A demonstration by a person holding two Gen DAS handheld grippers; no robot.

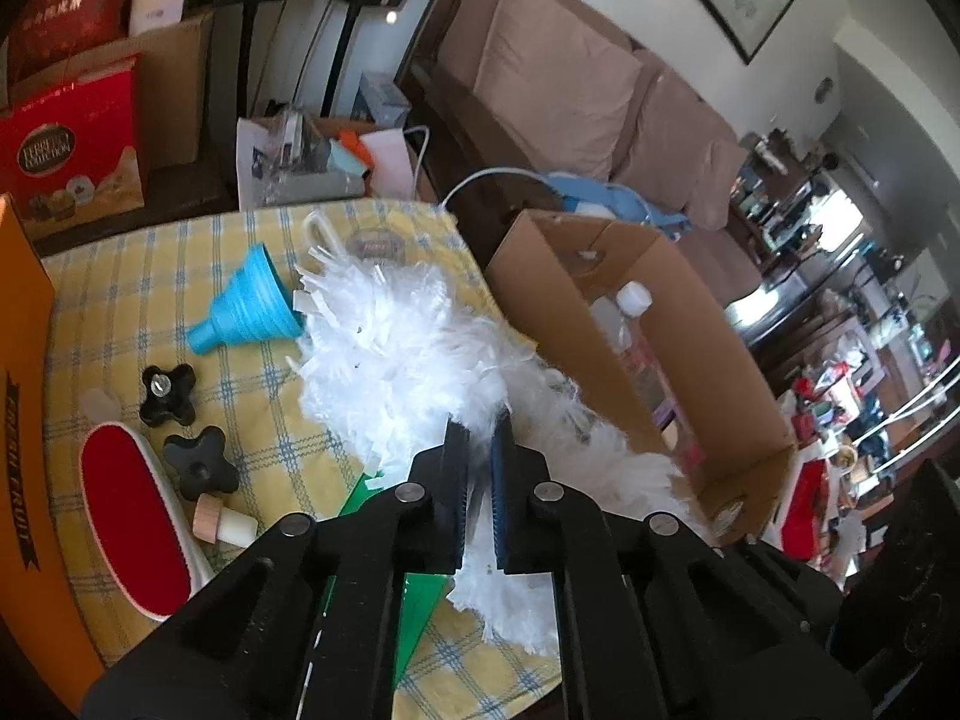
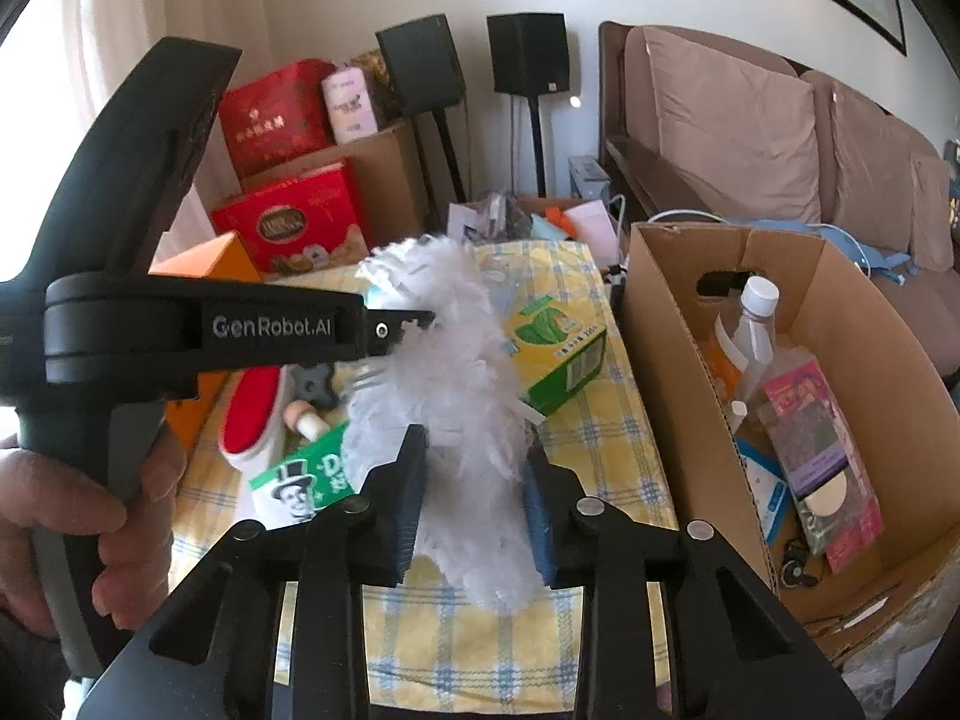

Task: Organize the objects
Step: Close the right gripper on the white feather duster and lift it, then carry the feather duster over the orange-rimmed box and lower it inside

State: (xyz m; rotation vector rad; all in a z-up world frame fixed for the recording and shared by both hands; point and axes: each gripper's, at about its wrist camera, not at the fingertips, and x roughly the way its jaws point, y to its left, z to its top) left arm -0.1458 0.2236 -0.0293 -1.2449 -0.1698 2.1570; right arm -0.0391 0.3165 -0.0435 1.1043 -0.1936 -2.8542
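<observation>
A white fluffy duster head (image 1: 414, 348) is held above the yellow checked table (image 1: 180, 276). My left gripper (image 1: 479, 468) is shut on its middle; in the right wrist view it comes in from the left (image 2: 420, 318). My right gripper (image 2: 474, 504) has its jaws apart around the duster's lower end (image 2: 462, 396), the fluff touching both pads. The open cardboard box (image 2: 660, 360) stands right of the table, holding a white-capped bottle (image 2: 753, 324) and a pink packet (image 2: 822, 462).
On the table lie a blue funnel (image 1: 246, 306), two black knobs (image 1: 168, 393), a cork stopper (image 1: 222, 519), a red lint brush (image 1: 132, 528), a green packet (image 2: 300, 480) and a yellow-green box (image 2: 558, 348). An orange box (image 1: 24, 420) stands left. A sofa (image 1: 570, 72) is behind.
</observation>
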